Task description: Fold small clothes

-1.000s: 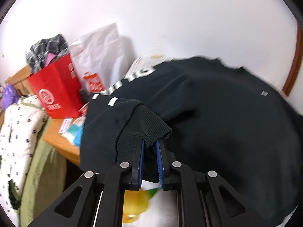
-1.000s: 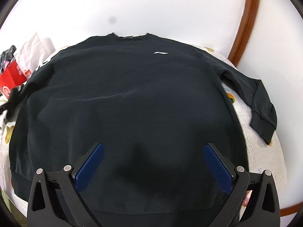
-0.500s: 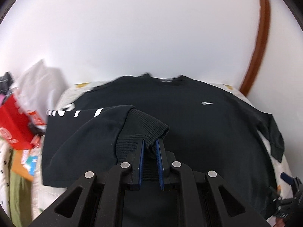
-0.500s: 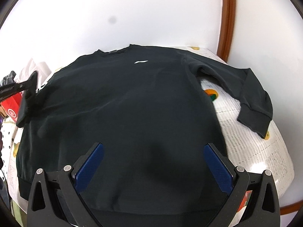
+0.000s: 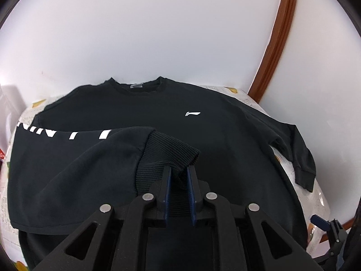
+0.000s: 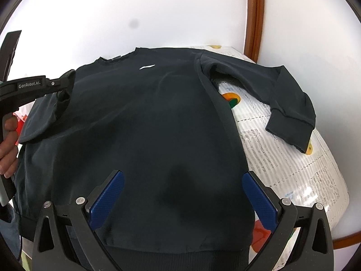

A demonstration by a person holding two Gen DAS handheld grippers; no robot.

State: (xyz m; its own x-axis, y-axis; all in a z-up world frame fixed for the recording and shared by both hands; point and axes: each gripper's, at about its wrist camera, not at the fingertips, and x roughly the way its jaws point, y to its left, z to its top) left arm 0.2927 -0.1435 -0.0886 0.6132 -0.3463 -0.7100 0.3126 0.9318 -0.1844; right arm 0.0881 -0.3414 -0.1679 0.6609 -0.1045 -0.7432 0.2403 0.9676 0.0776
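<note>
Left claw (image 5: 178, 180) opening on ribbed cuff (image 5: 171, 149) above sweatshirt (image 5: 203, 140).

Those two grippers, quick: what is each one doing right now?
Left gripper: jaws opening, sleeve cuff still between them.
Right gripper: open, holding nothing, above the sweatshirt.

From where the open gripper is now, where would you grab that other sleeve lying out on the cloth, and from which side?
Probably by its ribbed cuff. The free sleeve lies flat on the patterned cloth, bent at the elbow, its cuff end pointing back toward the right gripper. Coming from the near, outer side lets one finger slide under the cuff's loose edge, clear of the sweatshirt body.
</note>
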